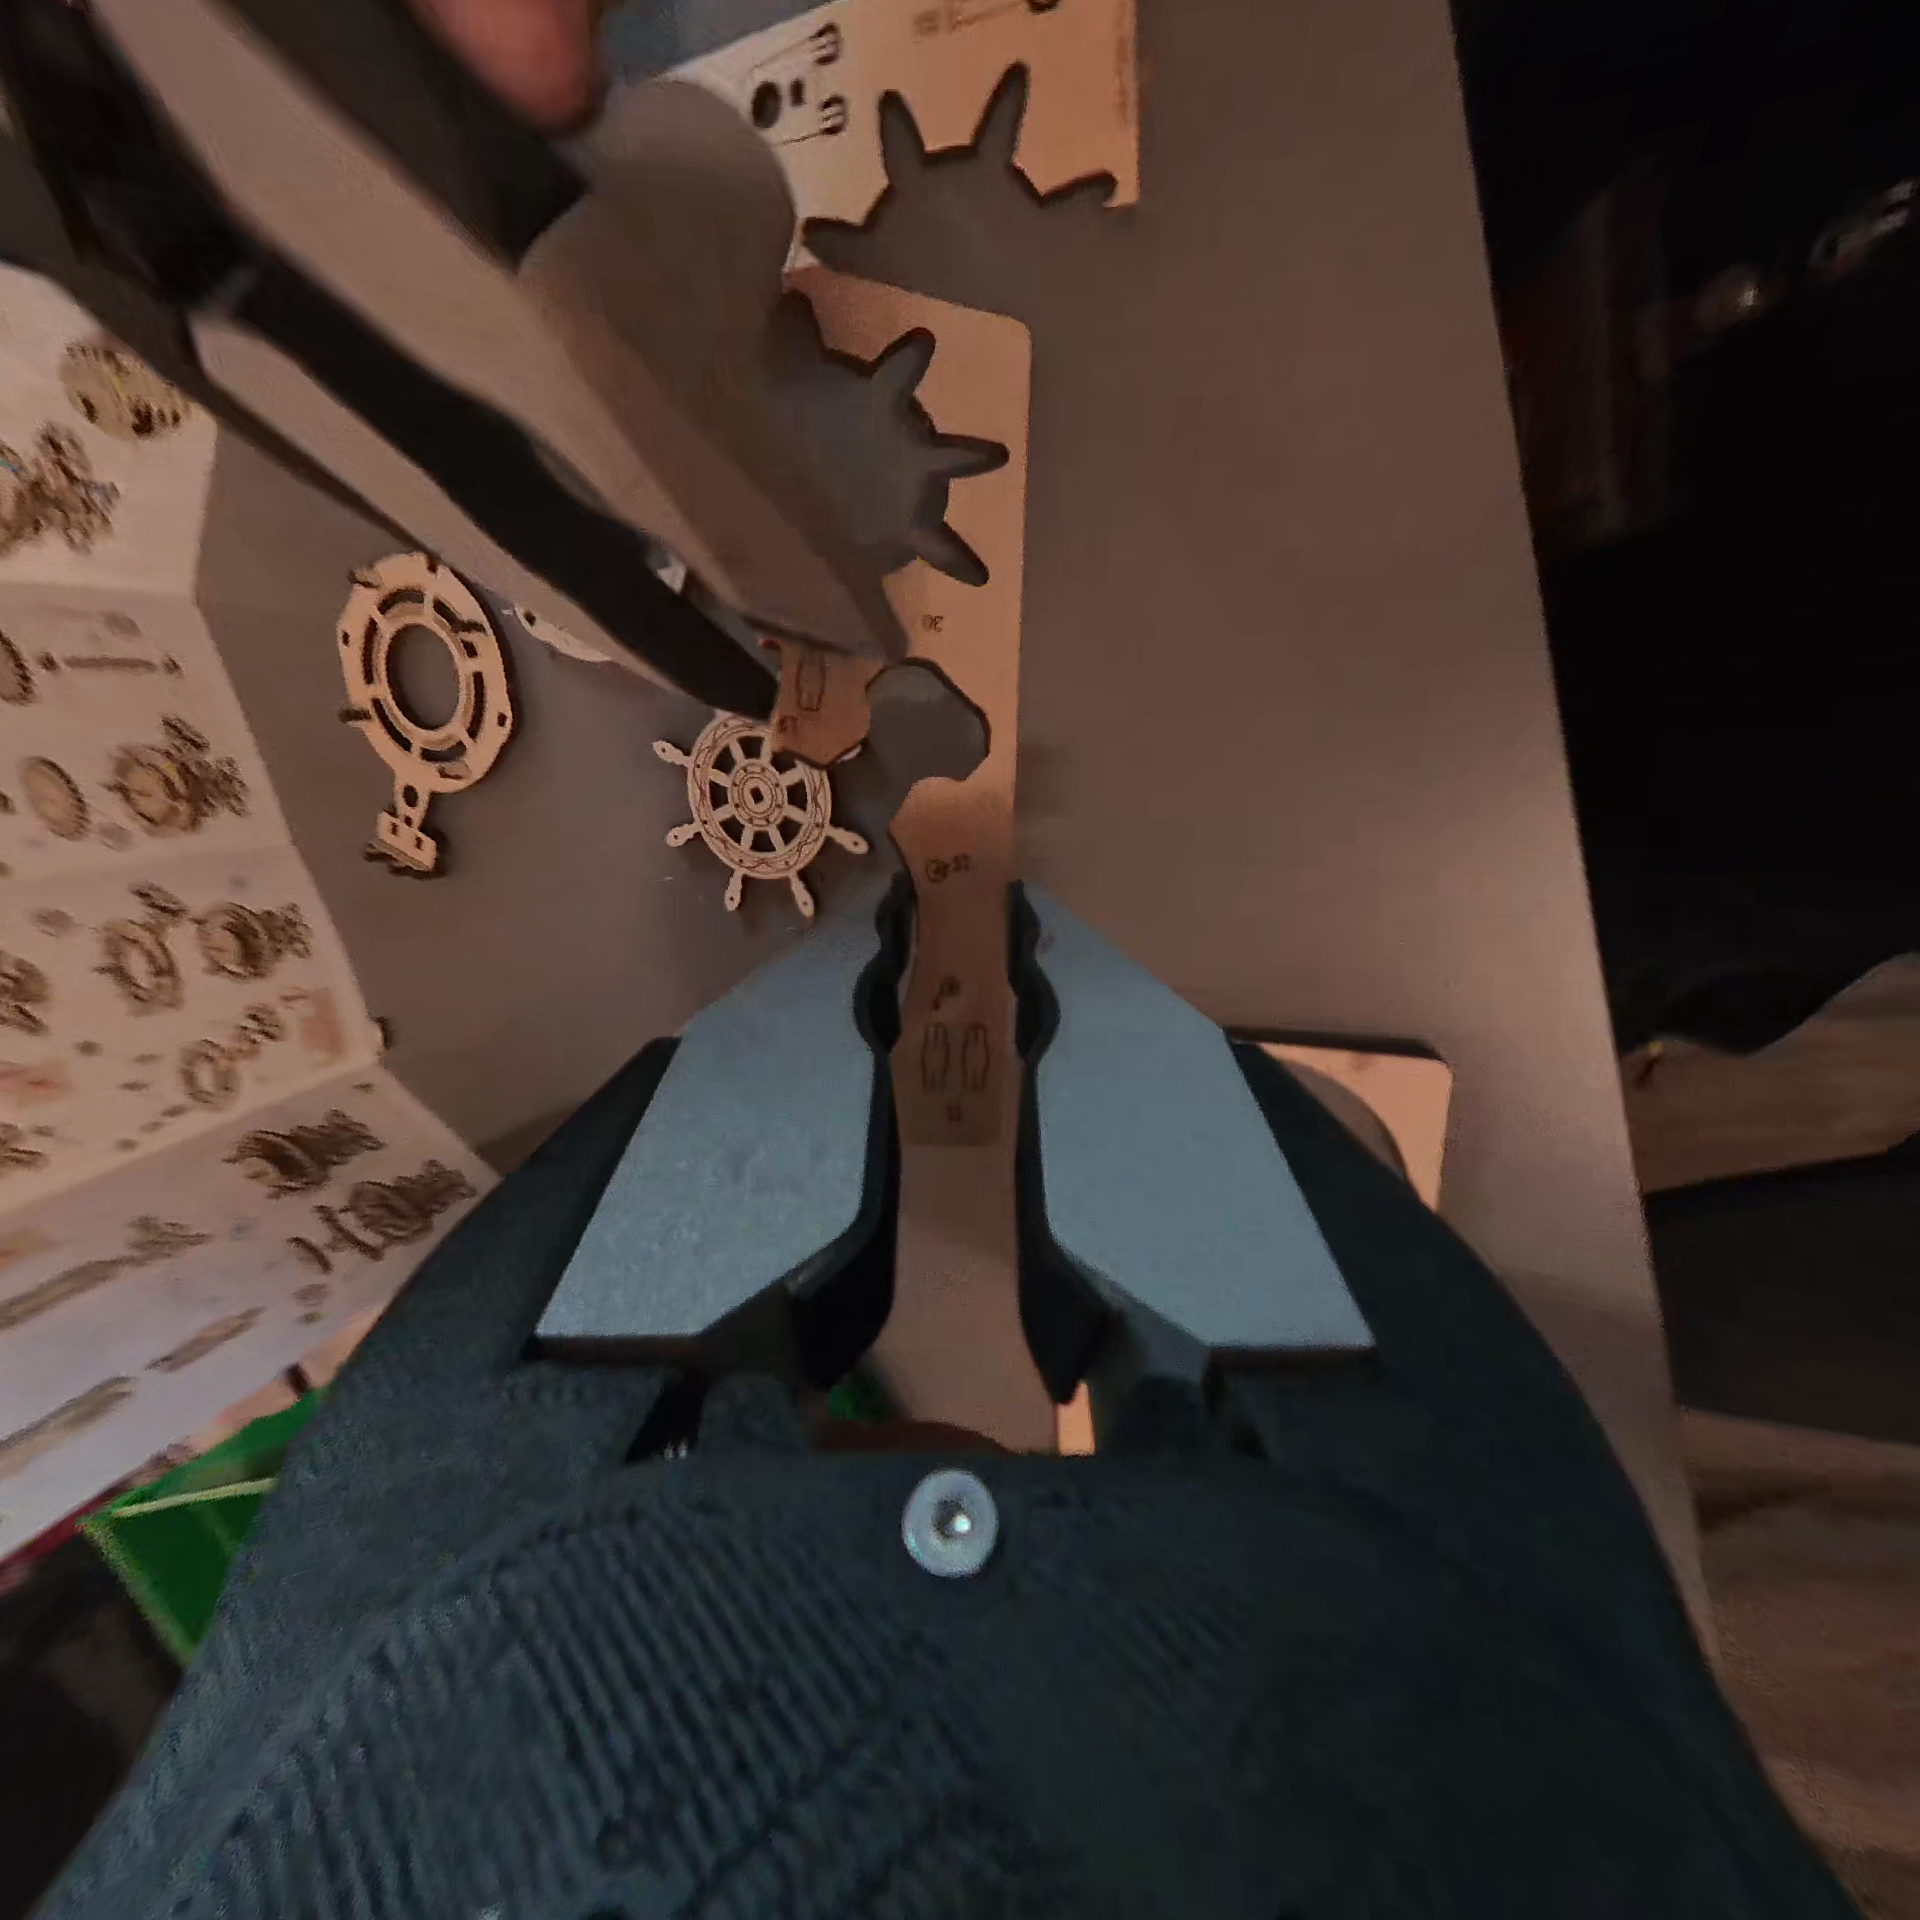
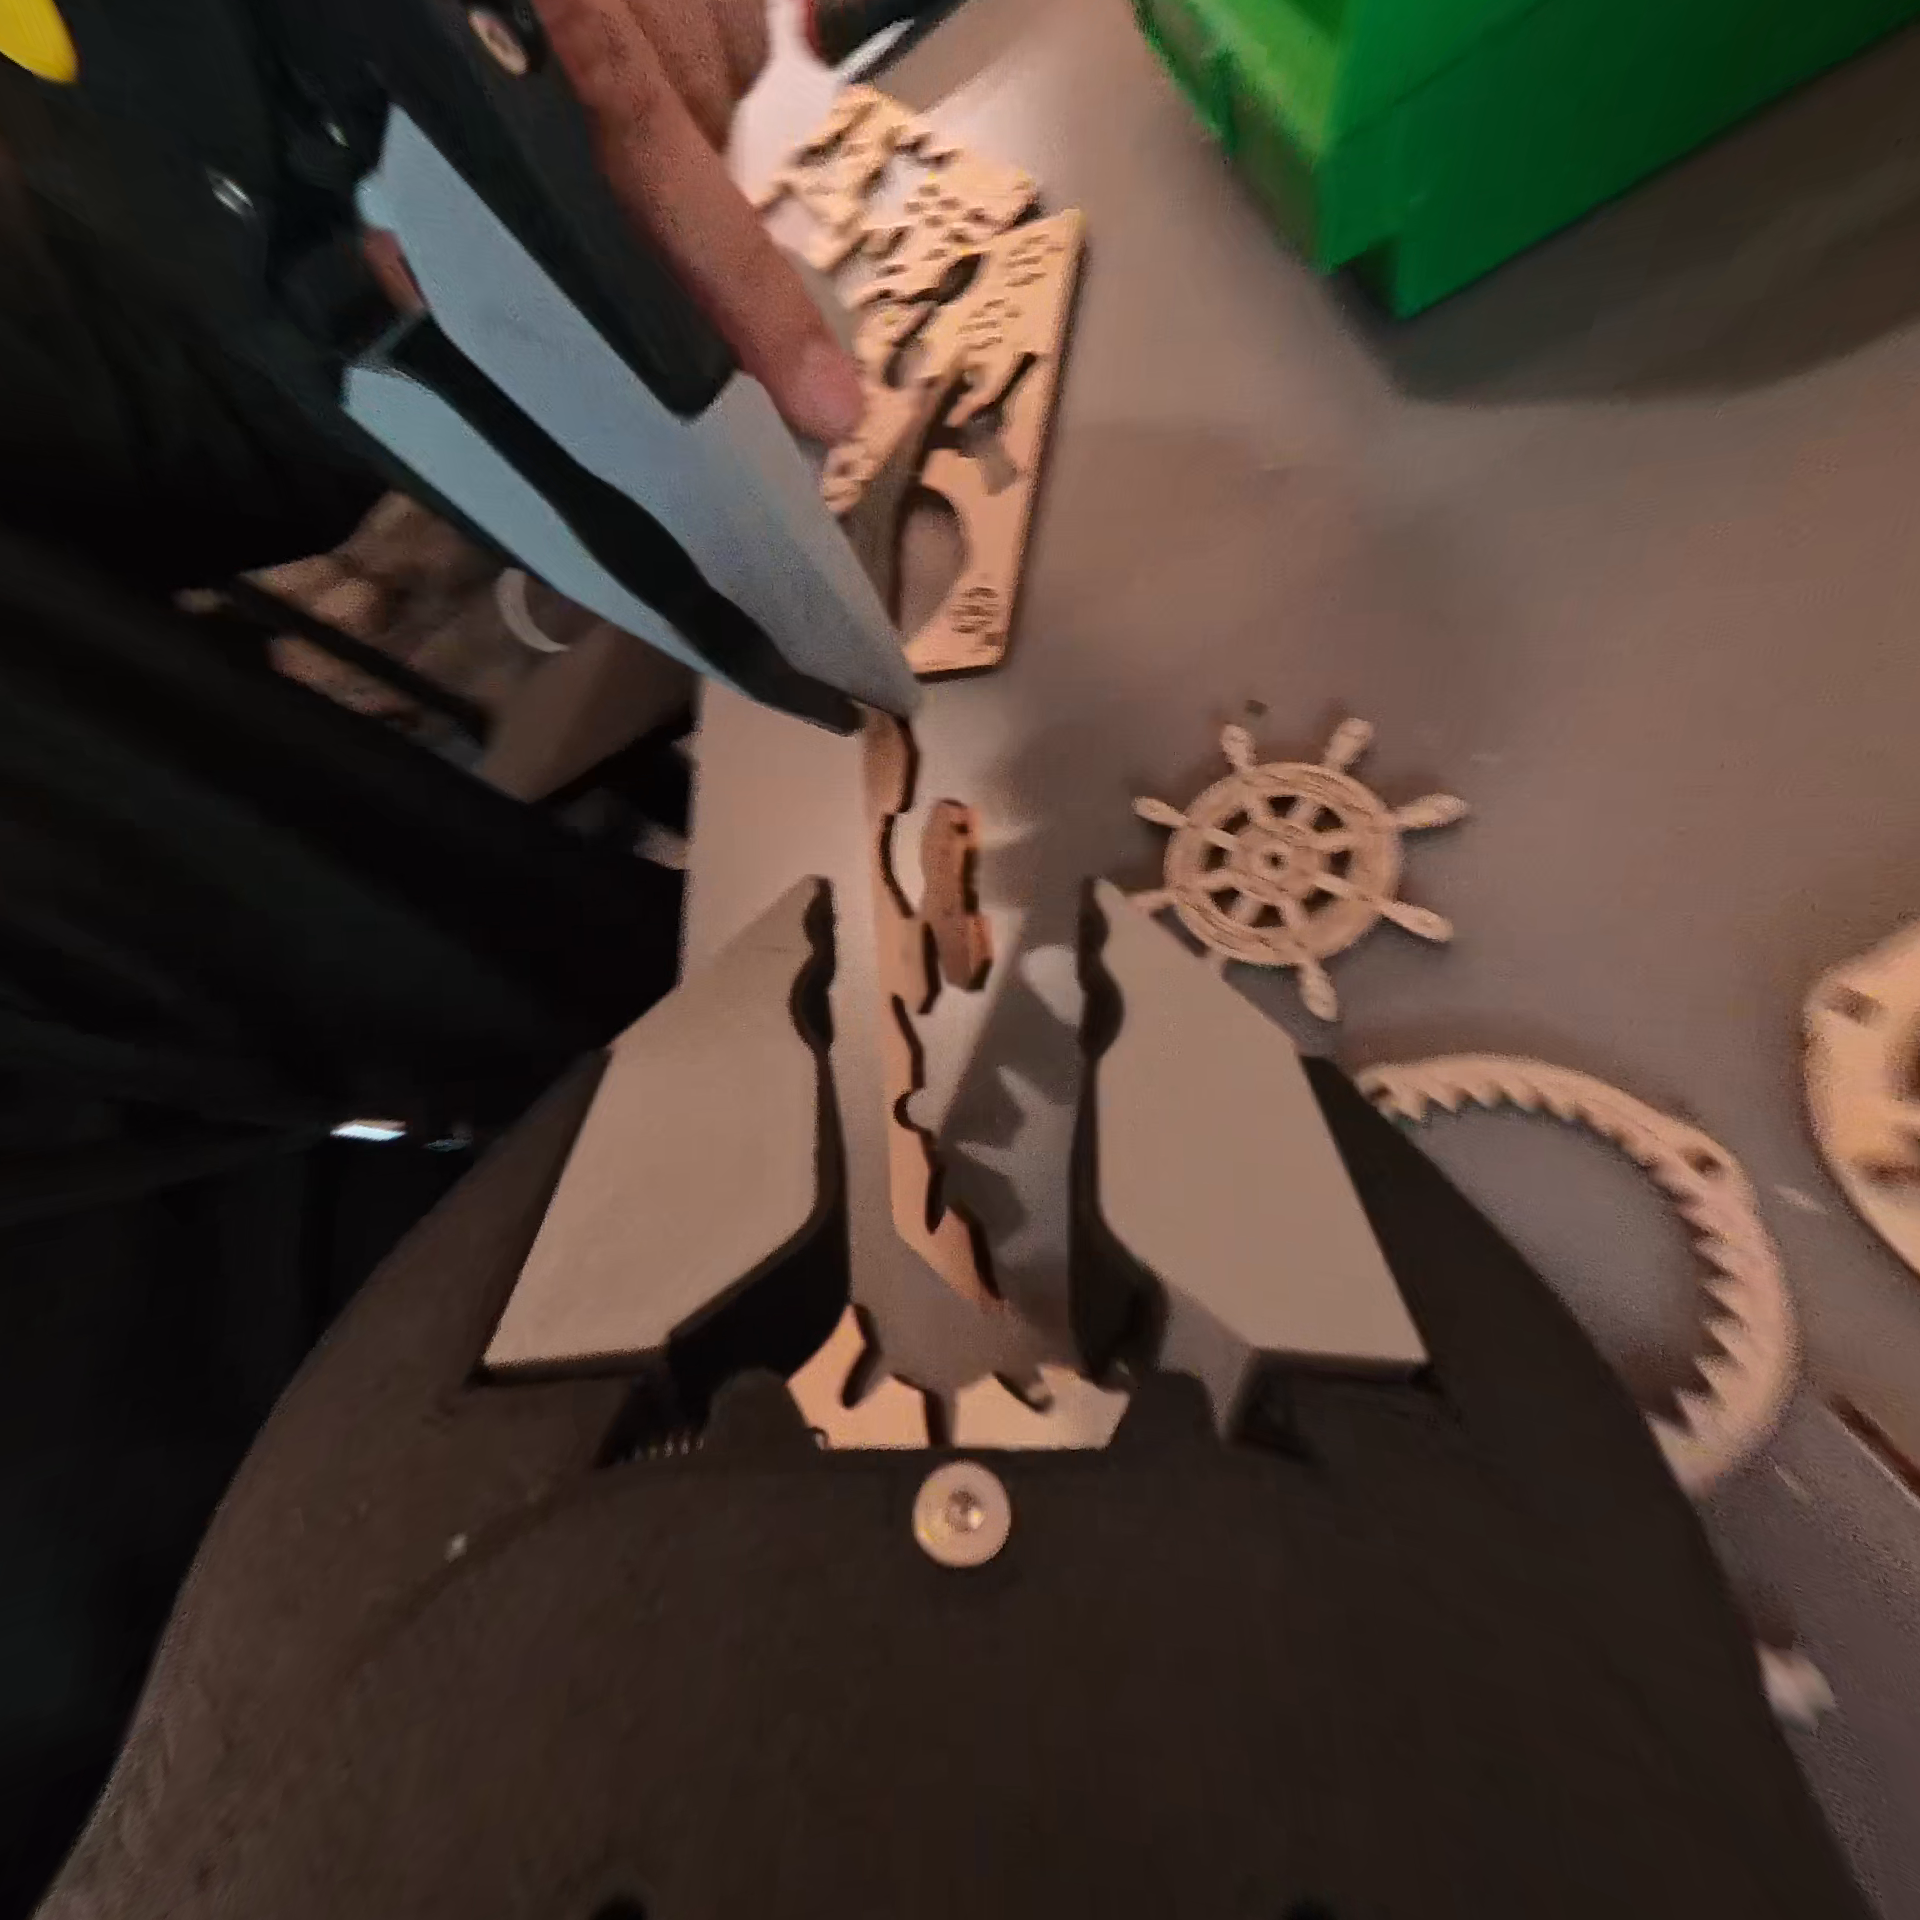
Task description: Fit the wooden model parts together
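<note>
The left gripper (image 1: 958,914) holds a wooden sheet (image 1: 961,1023) by its narrow strip, jaws closed on the strip's two edges above the grey tabletop (image 1: 1247,623). In its own view the right gripper (image 2: 951,904) stands with jaws wide, the sheet edge-on between them, touching neither. Farther out, a loose small wooden part (image 2: 954,894) lies just beside the sheet, with a ship's wheel piece (image 2: 1288,862) flat on the tabletop beyond.
</note>
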{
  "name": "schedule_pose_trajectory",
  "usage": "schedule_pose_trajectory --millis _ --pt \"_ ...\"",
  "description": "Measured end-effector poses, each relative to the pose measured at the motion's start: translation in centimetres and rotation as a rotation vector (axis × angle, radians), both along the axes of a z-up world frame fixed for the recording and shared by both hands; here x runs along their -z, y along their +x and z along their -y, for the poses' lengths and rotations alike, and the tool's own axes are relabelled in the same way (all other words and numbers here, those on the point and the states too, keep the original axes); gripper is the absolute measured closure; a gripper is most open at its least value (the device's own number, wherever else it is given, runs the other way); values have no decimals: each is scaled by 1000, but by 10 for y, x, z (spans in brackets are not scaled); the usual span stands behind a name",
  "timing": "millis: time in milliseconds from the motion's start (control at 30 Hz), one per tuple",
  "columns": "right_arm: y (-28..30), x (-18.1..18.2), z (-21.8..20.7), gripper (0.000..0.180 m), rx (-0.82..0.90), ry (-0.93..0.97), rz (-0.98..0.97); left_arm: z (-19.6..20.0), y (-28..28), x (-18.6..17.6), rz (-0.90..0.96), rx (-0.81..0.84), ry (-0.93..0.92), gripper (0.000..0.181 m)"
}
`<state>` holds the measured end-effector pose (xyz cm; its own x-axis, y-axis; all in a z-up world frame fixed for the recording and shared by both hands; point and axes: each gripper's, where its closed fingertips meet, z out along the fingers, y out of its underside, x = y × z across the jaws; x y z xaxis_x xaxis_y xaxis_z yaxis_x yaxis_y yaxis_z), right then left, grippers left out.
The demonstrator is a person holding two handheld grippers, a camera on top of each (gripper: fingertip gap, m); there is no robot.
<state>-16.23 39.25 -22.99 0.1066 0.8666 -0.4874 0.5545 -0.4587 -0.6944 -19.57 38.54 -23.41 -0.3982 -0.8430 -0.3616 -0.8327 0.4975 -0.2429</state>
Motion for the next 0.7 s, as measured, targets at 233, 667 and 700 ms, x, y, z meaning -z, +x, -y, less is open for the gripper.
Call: schedule_pose_trajectory --millis 233,667,700 --pt "-4 -4 5 179 -63 -116 -67 -20 5 -16 131 -35 141 181" --pt "30 -92 -55 180 255 -122 -657 -44 43 -66 886 -542 -654 141" --pt "28 -92 -57 180 270 -125 -666 -44 53 -68 910 -525 -711 143"
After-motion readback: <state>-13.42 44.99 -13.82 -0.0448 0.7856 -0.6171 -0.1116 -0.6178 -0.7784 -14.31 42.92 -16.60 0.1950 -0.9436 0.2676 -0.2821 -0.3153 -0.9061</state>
